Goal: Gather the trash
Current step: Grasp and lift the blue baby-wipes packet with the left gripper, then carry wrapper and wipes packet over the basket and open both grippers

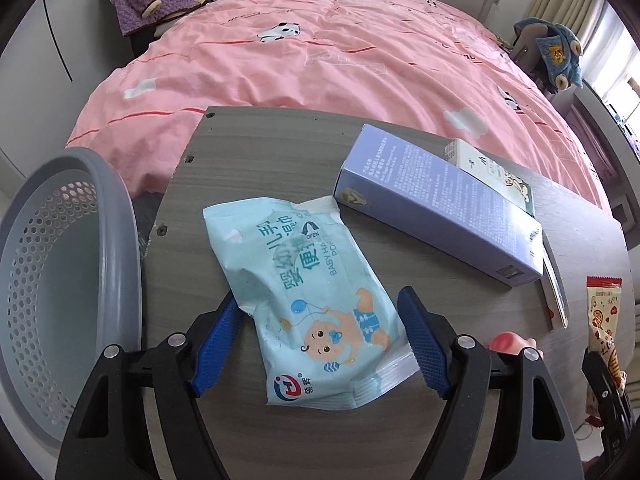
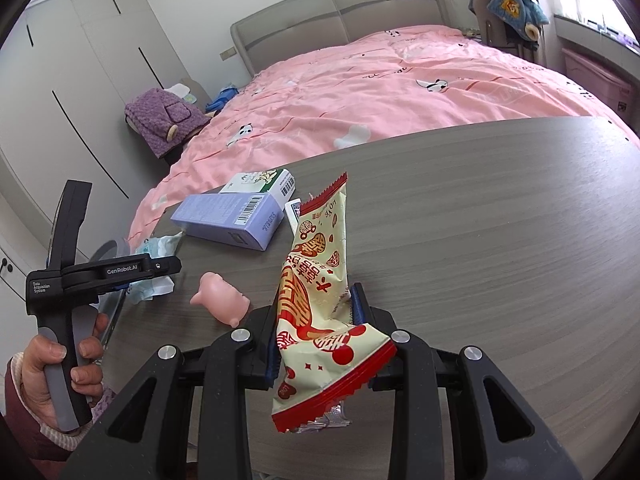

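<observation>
On the grey wood-grain table at the foot of the pink bed, the left gripper stands with its blue pads spread wide to either side of a pale blue baby-wipes packet. The packet lies flat between them, and neither pad appears to press it yet. Just off the table's left edge is a grey perforated waste basket, the likely place for the trash.

The right gripper is clamped on a cream and red snack wrapper, which rises upright from its pads, clear of the table top. Far left of it on the table lie a lilac carton and, touching that on its far side, a white and green box. A small pink toy pig lies near the left gripper's right finger.

Risks, as I judge them: the wipes packet is soft and slick, so a closing pinch across its width may buckle it or let it slide out, more so if the pads catch only the crimped near end. The wrapper is held low on its length and looks floppy; a quick swing toward the basket could let it sag or slip free. The right gripper's path to the basket crosses the left one, so the two could collide, and the pig could be knocked off the table.
</observation>
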{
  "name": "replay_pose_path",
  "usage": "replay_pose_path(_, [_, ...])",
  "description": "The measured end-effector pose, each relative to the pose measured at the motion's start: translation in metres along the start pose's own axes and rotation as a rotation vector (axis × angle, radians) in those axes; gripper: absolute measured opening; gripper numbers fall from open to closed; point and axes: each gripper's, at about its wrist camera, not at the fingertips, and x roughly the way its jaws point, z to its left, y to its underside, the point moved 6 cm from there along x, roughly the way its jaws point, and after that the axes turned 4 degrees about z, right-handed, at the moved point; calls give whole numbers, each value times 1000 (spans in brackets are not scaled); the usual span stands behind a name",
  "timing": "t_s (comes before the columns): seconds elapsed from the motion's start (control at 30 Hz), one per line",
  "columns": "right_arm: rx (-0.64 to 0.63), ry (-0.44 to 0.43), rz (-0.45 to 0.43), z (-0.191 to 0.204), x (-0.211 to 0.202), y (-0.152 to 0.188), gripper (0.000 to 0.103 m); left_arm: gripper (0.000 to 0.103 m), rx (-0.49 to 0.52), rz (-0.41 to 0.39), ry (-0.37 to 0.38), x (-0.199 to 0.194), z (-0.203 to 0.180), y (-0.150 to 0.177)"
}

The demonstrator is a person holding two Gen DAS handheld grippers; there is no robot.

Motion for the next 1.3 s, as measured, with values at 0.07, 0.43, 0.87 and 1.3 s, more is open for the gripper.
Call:
replay_pose_path(0.07, [-2,2,2,1,0,0,30,72,16,-13,6,-4,-2,1])
replay_pose_path(0.43, [-52,17,-6,23,-8,-5,30,72,62,-129,-2,-49,10,17])
replay_pose_path(0.87, [-180,-71,-10,123,3,-8,30,72,24,-287,-83,-110,76,30])
replay_pose_path(1.3, [-371,-160,76,246,41,9,30,72,-81,-307,-154,-114,182,53])
